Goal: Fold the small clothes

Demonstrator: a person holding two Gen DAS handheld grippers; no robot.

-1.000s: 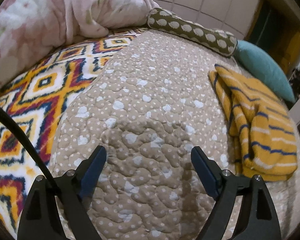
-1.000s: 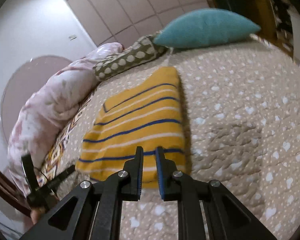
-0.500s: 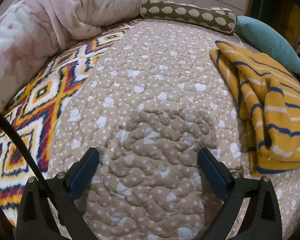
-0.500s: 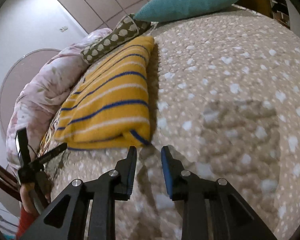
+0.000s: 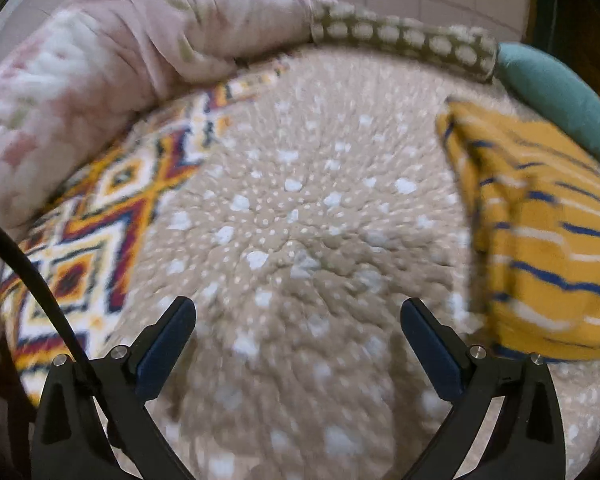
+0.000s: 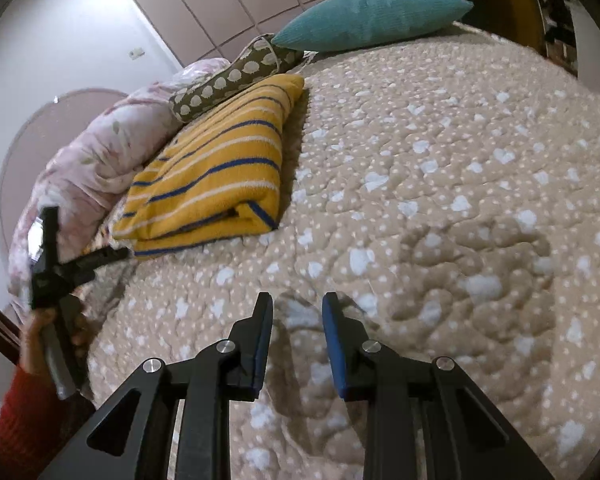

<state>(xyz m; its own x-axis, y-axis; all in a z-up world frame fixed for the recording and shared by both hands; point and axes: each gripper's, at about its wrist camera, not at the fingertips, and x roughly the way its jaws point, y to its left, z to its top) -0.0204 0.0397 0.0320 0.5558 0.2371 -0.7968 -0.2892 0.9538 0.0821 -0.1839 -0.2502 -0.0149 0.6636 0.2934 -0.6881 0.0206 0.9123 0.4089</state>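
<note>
A folded yellow garment with blue and white stripes [image 6: 216,176] lies on the beige dotted quilt [image 6: 440,184]; it also shows at the right of the left wrist view [image 5: 548,240]. My right gripper [image 6: 297,312] is open and empty, above the quilt, apart from the garment's near edge. My left gripper [image 5: 298,316] is wide open and empty over bare quilt [image 5: 300,220], left of the garment. The left gripper also shows in the right wrist view [image 6: 60,264], held by a hand in a red sleeve.
A pink floral duvet [image 5: 100,72] is bunched at the left. A brown spotted bolster [image 5: 400,40] and a teal pillow [image 6: 372,16] lie along the headboard. A patterned orange blanket [image 5: 100,232] shows under the quilt's left edge.
My right gripper let go of the garment, opened and drew back from it. The left gripper shifted slightly and stayed wide open.
</note>
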